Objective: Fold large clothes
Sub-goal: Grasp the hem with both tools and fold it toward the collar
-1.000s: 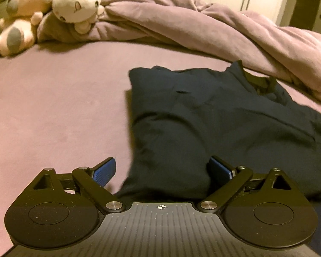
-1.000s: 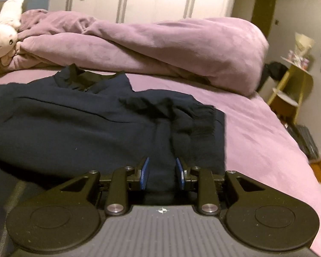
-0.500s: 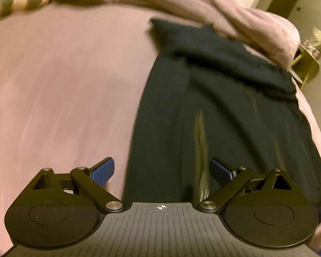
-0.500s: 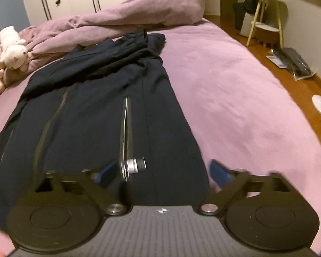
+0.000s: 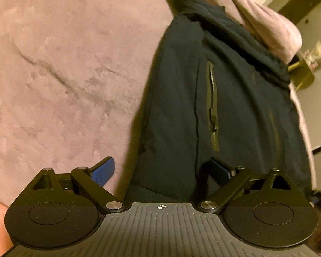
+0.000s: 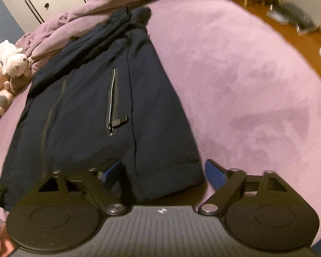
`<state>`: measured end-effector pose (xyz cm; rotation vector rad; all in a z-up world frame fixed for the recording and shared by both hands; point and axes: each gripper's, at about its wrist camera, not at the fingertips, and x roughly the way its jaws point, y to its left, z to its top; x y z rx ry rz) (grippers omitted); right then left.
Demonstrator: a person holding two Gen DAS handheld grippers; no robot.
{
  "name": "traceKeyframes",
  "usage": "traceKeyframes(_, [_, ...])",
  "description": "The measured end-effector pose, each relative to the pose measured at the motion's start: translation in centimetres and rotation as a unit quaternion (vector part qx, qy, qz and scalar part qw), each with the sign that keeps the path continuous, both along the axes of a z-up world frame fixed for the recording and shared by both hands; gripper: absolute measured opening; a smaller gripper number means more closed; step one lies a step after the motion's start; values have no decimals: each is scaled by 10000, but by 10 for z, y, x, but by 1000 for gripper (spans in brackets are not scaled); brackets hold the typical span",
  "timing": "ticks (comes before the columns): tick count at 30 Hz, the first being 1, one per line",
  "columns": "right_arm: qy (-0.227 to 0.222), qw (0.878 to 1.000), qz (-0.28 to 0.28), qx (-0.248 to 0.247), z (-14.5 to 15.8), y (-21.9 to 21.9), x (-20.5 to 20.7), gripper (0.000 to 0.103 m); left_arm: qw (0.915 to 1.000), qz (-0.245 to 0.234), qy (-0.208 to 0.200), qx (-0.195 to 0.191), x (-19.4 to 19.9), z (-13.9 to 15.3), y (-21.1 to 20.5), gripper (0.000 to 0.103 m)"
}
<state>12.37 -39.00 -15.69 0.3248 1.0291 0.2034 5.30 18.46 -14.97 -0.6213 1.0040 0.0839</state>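
dark jacket lies flat on purple bedspread, collar end toward rumpled duvet. left gripper spread wide, straddling jacket's near hem corner, gripping nothing. right gripper spread wide over opposite hem corner, gripping nothing. plush toys beside duvet.
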Motion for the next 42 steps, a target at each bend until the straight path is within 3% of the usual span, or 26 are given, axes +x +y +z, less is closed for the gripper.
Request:
traceKeyframes(1, [62,9999,-40,100,-2,-2,2,76,9999,8,-23,-131,-1,1,2,81])
traceKeyframes(2, [85,9997,-90,226,-3,-5,2,70,9996,-16,-30,-271,-1,1,3,68])
traceKeyframes(4, [202,9984,-77,522,-4,-13,5,57,9989,-104,-64,-455,-2,3,3,65])
traceKeyframes(6, [285,9948,-30,976,-3,-21,4,39,9970,-299,-237,-680,-4,7,3,52])
traceKeyframes(7, [343,9915,-27,1253,-2,-25,5,38,9949,-359,-343,-874,-3,8,3,52])
traceKeyframes(9, [397,9847,-49,1698,-1,-31,7,37,9923,-428,-464,-1065,-3,11,3,56])
traceKeyframes(11, [460,9818,-41,1844,-2,-32,12,39,9934,-494,-326,-978,2,9,1,70])
traceKeyframes(17, [670,9785,-177,1945,-10,-31,25,40,9948,-613,-41,-809,8,0,-9,75])
traceKeyframes(19, [589,9791,-164,1938,-8,-29,25,36,9941,-616,-68,-895,7,1,-8,69])
traceKeyframes(21, [497,9821,-83,1816,-5,-26,26,29,9945,-627,-53,-839,9,3,-6,42])
traceKeyframes(23, [419,9822,-24,1831,-1,-23,27,26,9949,-546,-31,-846,10,6,-2,25])
traceKeyframes(26, [267,9792,57,2008,9,-19,30,24,9893,-455,-407,-1328,8,22,4,21])
traceKeyframes(30, [-140,9720,193,2337,37,-8,37,24,9713,-301,-1522,-1801,12,69,10,20])
traceKeyframes(33, [-524,9647,229,2569,61,-2,53,23,9622,55,-1997,-1852,27,95,21,20])
traceKeyframes(42, [-1410,9585,42,2476,113,22,132,23,9576,753,-2082,-1843,113,111,47,20])
